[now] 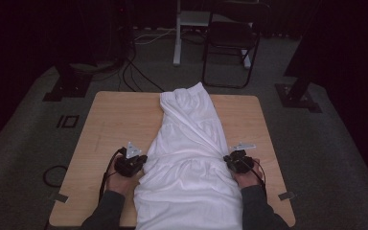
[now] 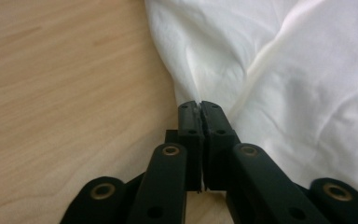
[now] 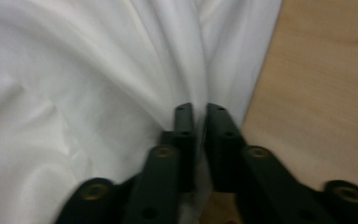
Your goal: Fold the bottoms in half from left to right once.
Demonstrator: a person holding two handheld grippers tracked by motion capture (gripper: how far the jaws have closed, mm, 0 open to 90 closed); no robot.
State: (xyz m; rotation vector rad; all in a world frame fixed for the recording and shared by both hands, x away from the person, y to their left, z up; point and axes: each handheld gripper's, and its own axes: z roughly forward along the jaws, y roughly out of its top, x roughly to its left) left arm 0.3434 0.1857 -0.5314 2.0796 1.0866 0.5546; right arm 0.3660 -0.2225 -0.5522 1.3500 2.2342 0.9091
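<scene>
A white cloth point(image 1: 187, 143) lies lengthwise down the middle of the wooden table point(image 1: 115, 120), with its near end hanging over the front edge. My left gripper point(image 1: 141, 160) is at the cloth's left edge. In the left gripper view the left gripper point(image 2: 199, 105) has its jaws pressed together on a thin sliver of the cloth point(image 2: 284, 70). My right gripper point(image 1: 227, 158) is at the cloth's right edge. In the right gripper view the right gripper point(image 3: 199, 107) has its jaws a narrow gap apart, with cloth point(image 3: 74, 93) folds running into the gap.
Bare wood shows to the left point(image 2: 51, 70) and right point(image 3: 326, 70) of the cloth. Beyond the table a black folding chair point(image 1: 232, 38) and a white stand point(image 1: 177, 33) are on the carpet. Cables point(image 1: 134, 72) trail there, and dark stand feet point(image 1: 297, 93) flank the table.
</scene>
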